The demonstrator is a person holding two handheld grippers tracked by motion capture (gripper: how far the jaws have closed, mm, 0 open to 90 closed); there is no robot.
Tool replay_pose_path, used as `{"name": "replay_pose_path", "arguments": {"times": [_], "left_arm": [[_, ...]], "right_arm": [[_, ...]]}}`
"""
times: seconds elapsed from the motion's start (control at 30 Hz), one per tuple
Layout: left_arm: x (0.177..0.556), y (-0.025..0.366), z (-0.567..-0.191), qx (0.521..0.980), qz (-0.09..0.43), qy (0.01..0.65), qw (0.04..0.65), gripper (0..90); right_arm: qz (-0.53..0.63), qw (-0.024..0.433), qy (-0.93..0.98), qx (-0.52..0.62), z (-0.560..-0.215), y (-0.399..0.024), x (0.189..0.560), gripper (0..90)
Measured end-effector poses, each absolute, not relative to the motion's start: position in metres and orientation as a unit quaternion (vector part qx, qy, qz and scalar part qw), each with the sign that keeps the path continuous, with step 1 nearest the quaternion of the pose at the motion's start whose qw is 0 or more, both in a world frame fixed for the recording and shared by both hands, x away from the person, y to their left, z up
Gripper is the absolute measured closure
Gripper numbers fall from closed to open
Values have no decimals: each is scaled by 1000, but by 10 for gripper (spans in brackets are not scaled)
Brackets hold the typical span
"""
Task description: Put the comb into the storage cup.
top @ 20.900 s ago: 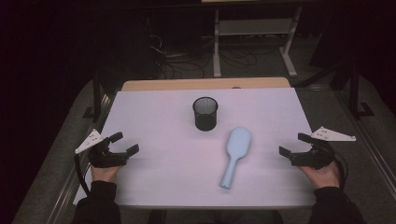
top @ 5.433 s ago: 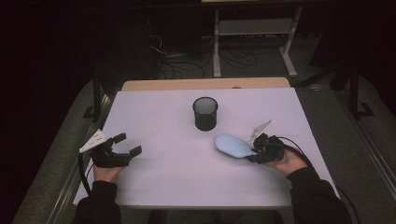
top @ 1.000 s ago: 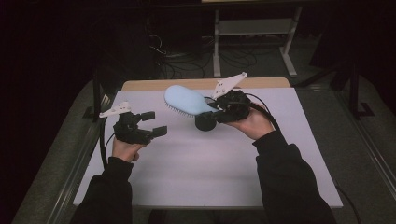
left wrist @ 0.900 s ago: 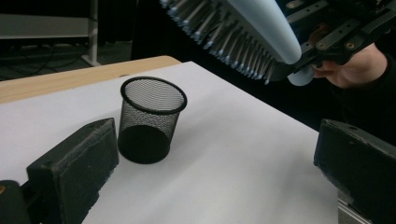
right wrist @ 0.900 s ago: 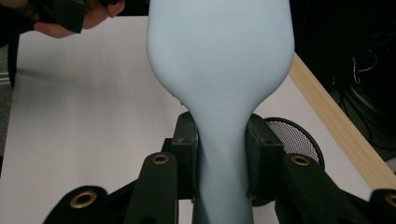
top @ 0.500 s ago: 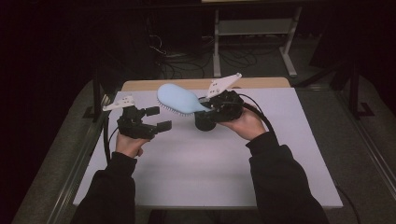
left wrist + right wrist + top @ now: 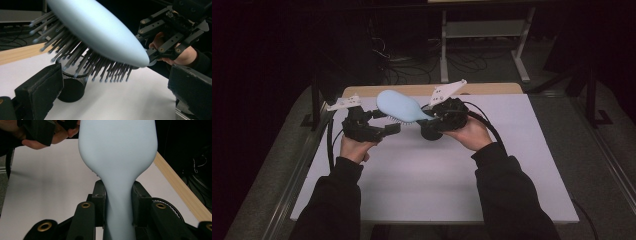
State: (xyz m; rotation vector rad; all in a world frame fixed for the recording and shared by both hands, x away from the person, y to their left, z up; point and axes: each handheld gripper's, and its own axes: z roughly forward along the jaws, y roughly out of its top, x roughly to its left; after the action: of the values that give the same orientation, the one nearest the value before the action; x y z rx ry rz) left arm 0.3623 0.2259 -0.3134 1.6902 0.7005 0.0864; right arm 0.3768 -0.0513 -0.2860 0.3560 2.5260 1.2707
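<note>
Two grippers meet above the far half of the white table [image 7: 512, 165] in the high view. The right gripper [image 7: 432, 114] has its pads pressed on the narrow handle of a pale blue hairbrush [image 7: 399, 106], one pad on each side, as the right gripper view shows from behind the handle [image 7: 117, 202]. The jaws stand only as wide as that handle. The brush is held clear of the table, roughly level, its oval head pointing toward nine o'clock from the right gripper and its bristles facing down.

The left gripper [image 7: 379, 125] sits just at eight o'clock of the brush head in the high view, with its jaws spread wide and nothing between the pads. In the left gripper view, its two black jaws rise at the lower left and lower right, and the brush head [image 7: 100, 32] hangs above the gap between them without touching either. The dark bristles [image 7: 75, 57] point down toward a black mesh cup [image 7: 71, 85] that stands upright on the table just below the brush. In the high view the cup [image 7: 430, 134] shows at six o'clock of the right gripper, partly hidden by the right hand [image 7: 469, 134].
</note>
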Motion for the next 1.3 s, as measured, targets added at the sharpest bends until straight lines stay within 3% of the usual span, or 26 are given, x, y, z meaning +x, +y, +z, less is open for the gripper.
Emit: {"name": "replay_pose_path", "arguments": {"times": [0.37,1.3], "left_arm": [[368,219,-309,736,43,309,601,5],[379,220,-314,685,36,363,630,178]], "right_arm": [[444,142,876,125,-292,-44,379,678],[423,156,883,135,-306,-36,385,681]]}}
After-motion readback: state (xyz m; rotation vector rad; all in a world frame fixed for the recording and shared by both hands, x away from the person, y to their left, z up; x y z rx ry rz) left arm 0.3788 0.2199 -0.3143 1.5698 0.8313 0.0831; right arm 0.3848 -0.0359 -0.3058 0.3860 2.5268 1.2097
